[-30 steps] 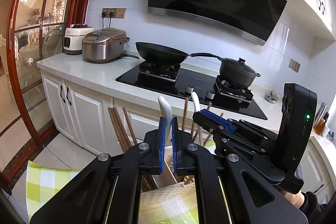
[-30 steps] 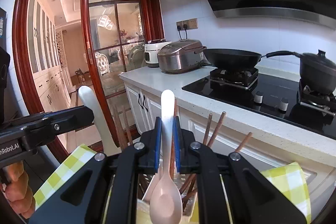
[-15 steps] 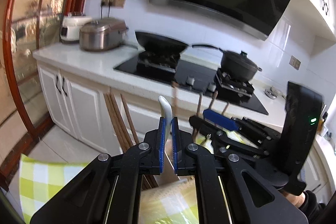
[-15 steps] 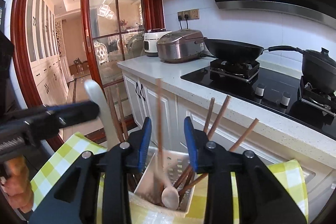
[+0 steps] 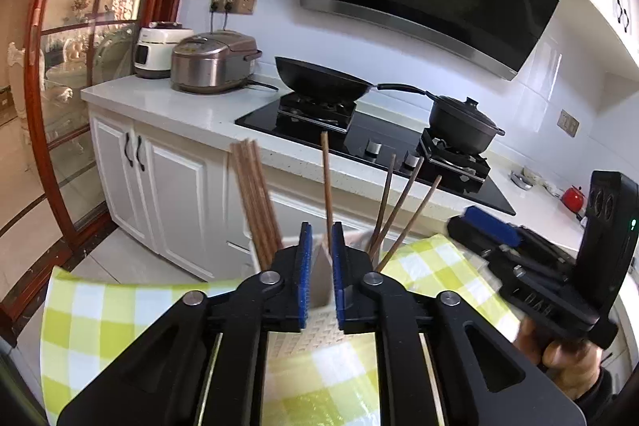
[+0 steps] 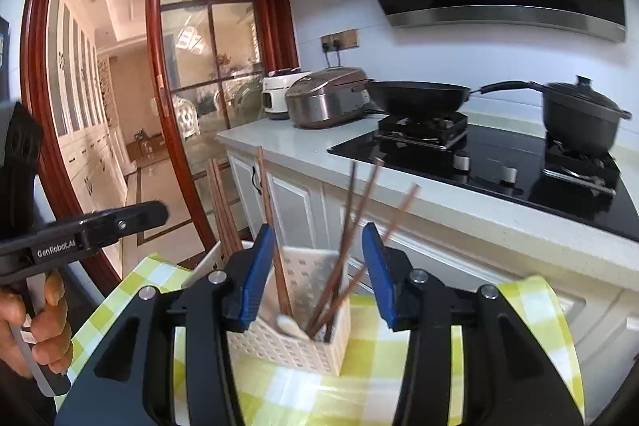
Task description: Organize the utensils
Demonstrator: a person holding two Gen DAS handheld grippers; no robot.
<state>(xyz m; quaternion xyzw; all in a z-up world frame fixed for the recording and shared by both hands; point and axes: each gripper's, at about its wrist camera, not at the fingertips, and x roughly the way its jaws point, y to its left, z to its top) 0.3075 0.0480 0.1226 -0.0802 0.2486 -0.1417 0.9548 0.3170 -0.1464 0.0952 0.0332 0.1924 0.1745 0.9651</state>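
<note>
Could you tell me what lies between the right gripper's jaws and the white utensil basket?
Nothing: in the right wrist view the right gripper stands open before the utensil basket, which holds chopsticks.

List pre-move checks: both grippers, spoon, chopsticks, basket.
1. Right gripper clear: ok. Its jaws have just been opening, stand wide, and nothing is pressed between the pads.
2. Pale plastic spoon inside the white perforated plastic basket: ok, bowl end down.
3. Left gripper let go: ok. Its jaws have just been opening and show a narrow gap. What the pale shape behind the gap is: cannot tell.
4. Brown wooden chopsticks in the basket: ok, leaning, tips up.
5. Basket upright on the green-checked cloth: ok.
</note>
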